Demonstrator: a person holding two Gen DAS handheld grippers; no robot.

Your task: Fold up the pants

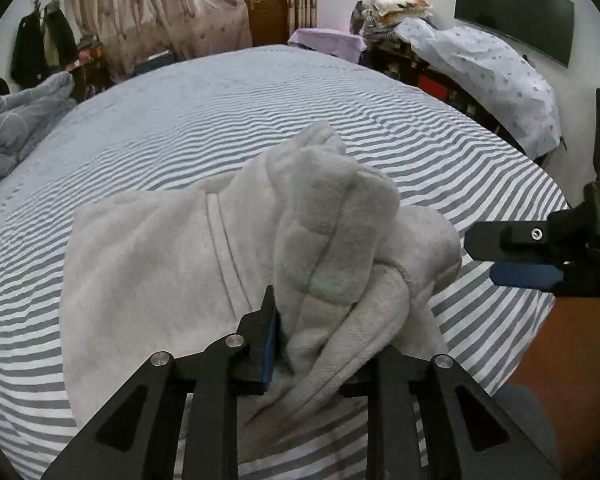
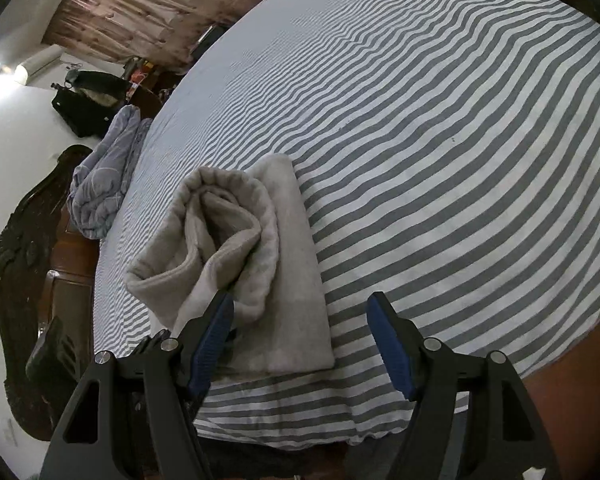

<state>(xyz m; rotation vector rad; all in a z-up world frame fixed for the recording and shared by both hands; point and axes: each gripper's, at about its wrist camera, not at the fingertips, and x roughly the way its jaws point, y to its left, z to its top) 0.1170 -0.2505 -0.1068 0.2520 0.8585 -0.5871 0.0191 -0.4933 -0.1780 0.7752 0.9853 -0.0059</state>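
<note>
Hidden: my left gripper (image 1: 320, 344) has one pad buried under bunched cloth.
Count: one pair of grey pants (image 1: 172, 264), folded, near the bed (image 1: 220, 112) front edge.
Left: I clamp a raised fold, angled downward.
Right: right gripper (image 2: 300, 344) spread wide, empty, above the pants' edge.

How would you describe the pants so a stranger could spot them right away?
Find the big bed with the grey-and-white striped sheet. Near its front edge lies a bundle of pale grey fleece pants. Unlike the quilted blue-grey duvet by the headboard, they are plain and fuzzy.
</note>
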